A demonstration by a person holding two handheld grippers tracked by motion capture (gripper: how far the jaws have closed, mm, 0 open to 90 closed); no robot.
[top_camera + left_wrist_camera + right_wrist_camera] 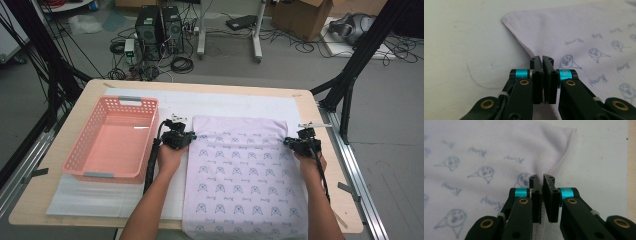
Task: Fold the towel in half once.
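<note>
A pale lilac towel [240,175] with small blue printed figures lies spread flat on the white mat, its near end hanging over the table's front edge. My left gripper [191,136] is at the towel's left edge, close to the far left corner. In the left gripper view the jaws [542,60] stand shut on the hem of the towel [574,30]. My right gripper [288,141] is at the right edge near the far right corner. Its jaws [542,178] are shut, with the stitched edge of the towel [486,145] pinched between them.
A pink plastic basket [80,150], empty, stands on the left of the white mat [100,200], just beside my left forearm. The wooden table [40,190] ends close to the right hand. Black frame legs, computers and cables are on the floor beyond.
</note>
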